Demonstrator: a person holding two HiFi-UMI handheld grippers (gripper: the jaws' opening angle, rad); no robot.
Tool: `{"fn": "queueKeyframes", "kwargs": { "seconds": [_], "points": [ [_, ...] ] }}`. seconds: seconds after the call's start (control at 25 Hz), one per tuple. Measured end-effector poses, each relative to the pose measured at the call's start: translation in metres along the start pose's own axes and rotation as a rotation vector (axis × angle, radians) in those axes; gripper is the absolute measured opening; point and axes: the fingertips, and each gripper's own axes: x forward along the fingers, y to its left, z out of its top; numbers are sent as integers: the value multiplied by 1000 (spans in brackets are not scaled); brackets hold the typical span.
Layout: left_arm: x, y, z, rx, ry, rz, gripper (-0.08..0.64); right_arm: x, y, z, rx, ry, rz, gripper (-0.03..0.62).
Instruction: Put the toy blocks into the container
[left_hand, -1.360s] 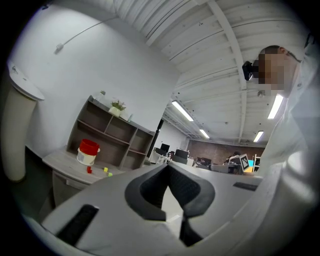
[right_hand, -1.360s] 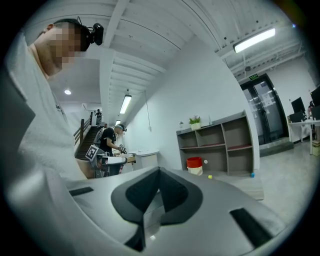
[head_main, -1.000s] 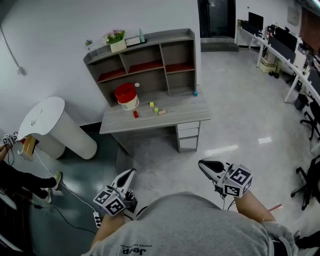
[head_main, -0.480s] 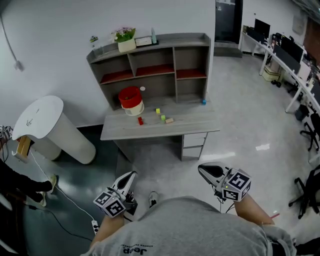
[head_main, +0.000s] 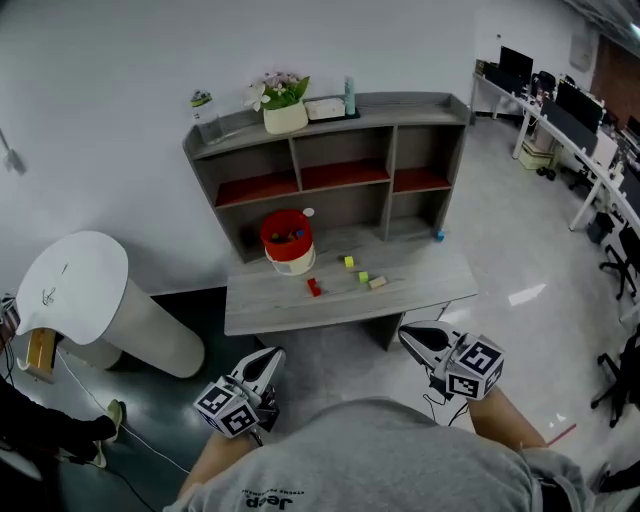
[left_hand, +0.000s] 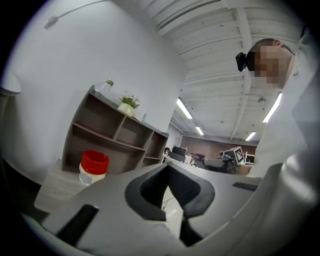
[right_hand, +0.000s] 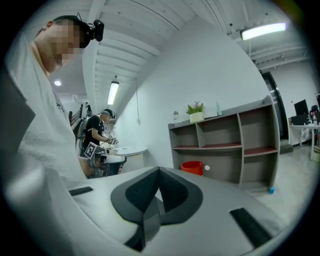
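Red container (head_main: 286, 240) on desk (head_main: 262, 306) seems to hold few pieces; four toy blocks (head_main: 313, 288) lie outside. Your left hand-held gripper (head_main: 268, 358) and right hand-held gripper (head_main: 410, 333): both pressed together, empty.

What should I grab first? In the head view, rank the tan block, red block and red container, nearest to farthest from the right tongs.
1. Tan block, front of the desk.
2. Red block, farther left.
3. Red container, back left, by the shelves.
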Motion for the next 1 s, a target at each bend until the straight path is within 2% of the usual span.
{"fn": "queueKeyframes", "kwargs": {
  "seconds": [0.2, 0.4, 0.52, 0.8, 1.0],
  "points": [
    [-1, 61, 12, -45, -7, -14, 15, 57, -6, 6, 2, 46, -16, 0],
    [5, 94, 9, -74, -9, -15, 15, 88, -26, 7, 5, 76, -33, 0],
    [10, 106, 6, -80, -9, -4, 15, 104, -38, 7, 2, 84, -15, 0],
    [43, 129, 11, -70, -15, 67, 15, 139, -90, 11, -4, 95, 66, 0],
    [84, 145, 7, -56, -19, 160, 15, 158, -146, 23, -18, 86, 151, 0]
  ]
}}
